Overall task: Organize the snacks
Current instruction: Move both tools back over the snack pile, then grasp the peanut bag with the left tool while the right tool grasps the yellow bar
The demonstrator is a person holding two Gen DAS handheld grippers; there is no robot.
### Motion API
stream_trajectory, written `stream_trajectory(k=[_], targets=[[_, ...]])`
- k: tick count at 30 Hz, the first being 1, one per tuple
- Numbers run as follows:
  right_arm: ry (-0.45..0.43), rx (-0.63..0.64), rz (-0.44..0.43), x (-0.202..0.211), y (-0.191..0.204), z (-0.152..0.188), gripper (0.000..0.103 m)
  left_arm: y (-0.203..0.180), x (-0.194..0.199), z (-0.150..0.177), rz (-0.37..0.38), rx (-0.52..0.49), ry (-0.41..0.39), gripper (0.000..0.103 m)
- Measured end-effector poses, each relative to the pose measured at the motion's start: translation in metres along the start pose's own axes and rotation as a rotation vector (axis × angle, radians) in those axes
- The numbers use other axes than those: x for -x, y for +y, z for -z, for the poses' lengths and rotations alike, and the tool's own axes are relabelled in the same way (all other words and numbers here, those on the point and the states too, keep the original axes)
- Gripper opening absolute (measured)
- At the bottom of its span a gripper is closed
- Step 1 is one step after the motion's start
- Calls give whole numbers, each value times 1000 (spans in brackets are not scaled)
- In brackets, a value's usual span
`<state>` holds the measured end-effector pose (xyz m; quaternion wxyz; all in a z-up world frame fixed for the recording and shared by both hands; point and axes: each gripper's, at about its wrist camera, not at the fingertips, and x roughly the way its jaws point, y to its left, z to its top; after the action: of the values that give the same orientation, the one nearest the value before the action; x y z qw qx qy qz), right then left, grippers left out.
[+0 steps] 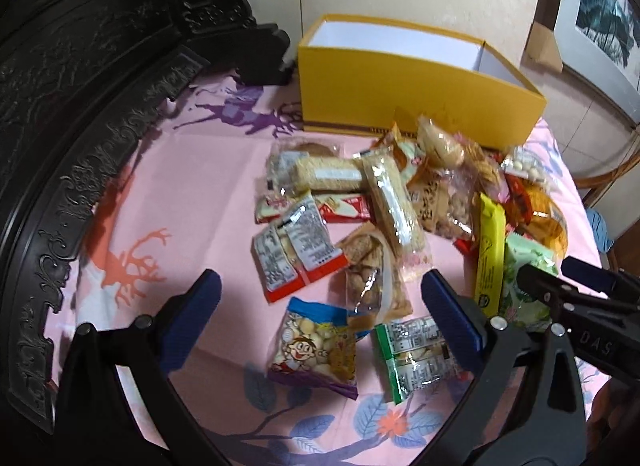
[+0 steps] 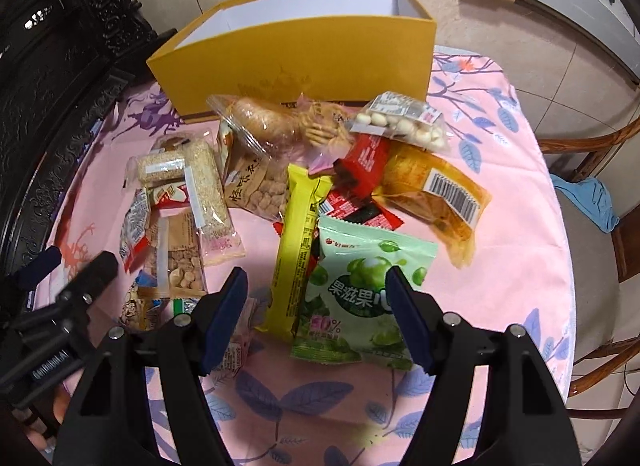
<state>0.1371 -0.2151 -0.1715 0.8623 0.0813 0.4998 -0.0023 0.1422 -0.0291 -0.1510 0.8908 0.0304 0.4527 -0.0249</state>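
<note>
The snacks (image 2: 304, 193) lie in a loose heap on the surface (image 2: 520, 266), just in front of a box (image 2: 296, 53), all in crinkled, glossy wrappers. My right hand-held gripper (image 2: 316, 306) hangs over the near end of the heap with its jaws spread wide and nothing clamped; between its blue pads I see a pale green pouch (image 2: 360, 290) printed with round green fruit, and a long yellow bar (image 2: 294, 250) beside it. Further back are red wrappers (image 2: 366, 163), an amber packet (image 2: 432, 189) with a barcode label, a clear bag of white balls (image 2: 404, 125) and a clear tub of biscuits (image 2: 256, 121). My left hand-held gripper (image 1: 320, 306) is released too, jaws apart, above a blue-topped bag of small round biscuits (image 1: 316, 350) with a cartoon face and a green-edged packet (image 1: 416, 358). Beyond them lie red-trimmed packets (image 1: 296, 250), two sesame bars (image 1: 328, 175) in clear film, and a clear bag of brown pieces (image 1: 368, 266). The box is yellow card, rectangular, open on top, with white inner walls; I cannot see its floor, so I cannot tell what is in it. The surface wears a pink cloth printed with deer and blue leaves. Dark carved wood (image 1: 80, 105) curves along its left side.
</note>
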Motion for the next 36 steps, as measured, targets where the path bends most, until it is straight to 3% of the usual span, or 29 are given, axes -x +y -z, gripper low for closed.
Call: stream_trajectory(k=[12,17,27,36], targets=[[53,-5,11,-40,1,1,72,-11,-44,18,6,-21,49,101],[33,28,37,-46,8,-3,72,-7,-58,24,18,-23,75,101],[12,139,114,-56,30,-7,69,-32,-68,31,39,-144,60,100],[-27,189,93,-52,37,-22,66,-37,-82,25,31,-146,59,100]])
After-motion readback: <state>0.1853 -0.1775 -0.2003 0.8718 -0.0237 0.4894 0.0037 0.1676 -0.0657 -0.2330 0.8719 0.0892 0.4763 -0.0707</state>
